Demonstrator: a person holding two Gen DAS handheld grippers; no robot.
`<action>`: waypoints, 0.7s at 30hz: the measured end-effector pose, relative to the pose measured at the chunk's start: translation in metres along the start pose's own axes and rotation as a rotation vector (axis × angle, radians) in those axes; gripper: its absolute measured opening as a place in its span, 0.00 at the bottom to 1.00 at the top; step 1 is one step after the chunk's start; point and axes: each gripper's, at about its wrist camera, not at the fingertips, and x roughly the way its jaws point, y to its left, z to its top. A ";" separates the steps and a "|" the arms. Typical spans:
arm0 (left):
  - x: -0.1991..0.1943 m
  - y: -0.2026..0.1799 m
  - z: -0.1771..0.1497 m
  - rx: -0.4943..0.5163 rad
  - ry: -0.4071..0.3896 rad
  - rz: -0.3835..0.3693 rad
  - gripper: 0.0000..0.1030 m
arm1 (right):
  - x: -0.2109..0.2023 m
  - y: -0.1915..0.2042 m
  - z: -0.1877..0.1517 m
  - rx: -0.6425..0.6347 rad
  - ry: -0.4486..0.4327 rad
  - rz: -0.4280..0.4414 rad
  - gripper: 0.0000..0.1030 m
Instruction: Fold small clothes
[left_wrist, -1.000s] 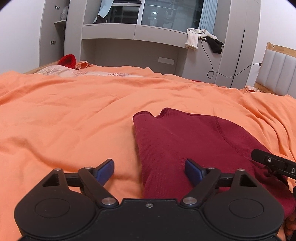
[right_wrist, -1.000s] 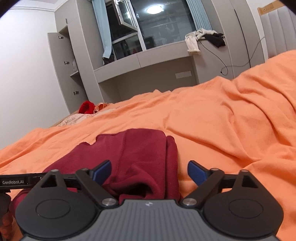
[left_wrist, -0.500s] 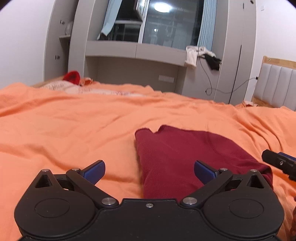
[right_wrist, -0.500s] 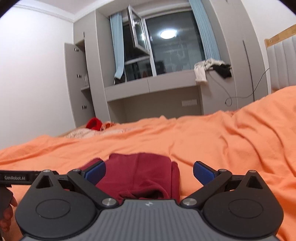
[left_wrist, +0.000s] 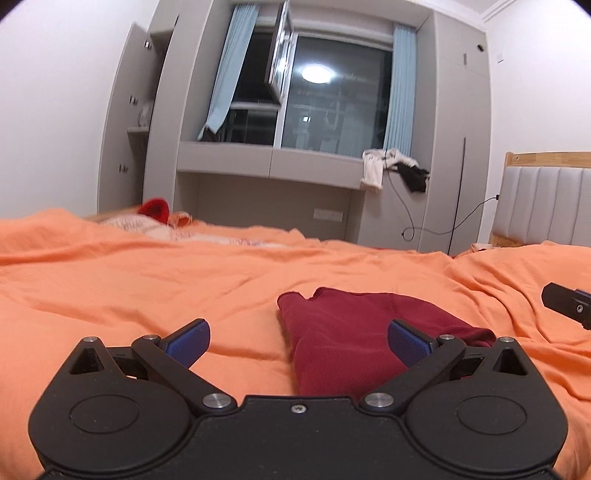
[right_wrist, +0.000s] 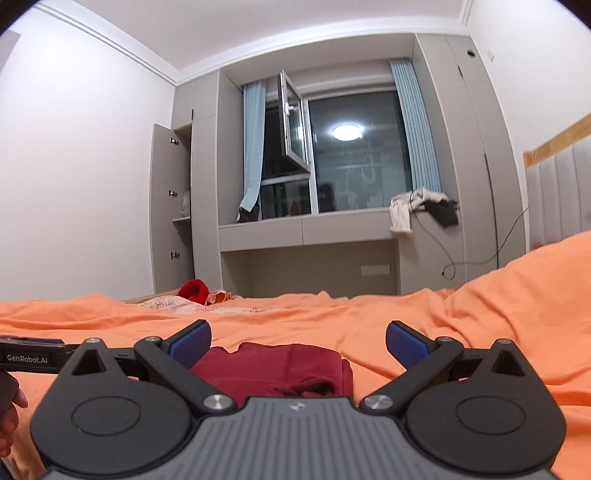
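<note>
Where bedspread (left_wrist: 147, 288) meets wall, red hat (left_wrist: 154, 209), pale cloth (left_wrist: 127, 223).

Dark red garment (left_wrist: 343, 332), plain orange bedspread (left_wrist: 147, 288), pale blue curtains (right_wrist: 253, 140), possibly floral cloth (right_wrist: 166, 303)

Left of the garment: the wrinkled orange bed sheet (left_wrist: 155, 284) lies bare, open for a pass.
Middle: the folded dark red knit garment (left_wrist: 343, 332) lies low and flat on the sheet.
Right side: the other black hand-held gripper (left_wrist: 567, 304) reaches in at the frame edge, near the garment.
Far edge of bed: a bright red fuzzy item (right_wrist: 194, 290) and pale patterned cloth (left_wrist: 136, 223), well apart from the garment.
Beyond the bed: grey built-in cabinet wall (right_wrist: 306, 236).
</note>
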 end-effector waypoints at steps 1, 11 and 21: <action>-0.008 -0.002 -0.003 0.013 -0.014 0.002 0.99 | -0.009 0.003 -0.002 -0.005 -0.010 -0.008 1.00; -0.065 -0.008 -0.034 0.095 -0.050 0.005 0.99 | -0.074 0.016 -0.024 -0.014 -0.020 -0.076 1.00; -0.112 -0.007 -0.061 0.084 -0.022 0.004 0.99 | -0.101 0.026 -0.038 -0.004 0.037 -0.069 1.00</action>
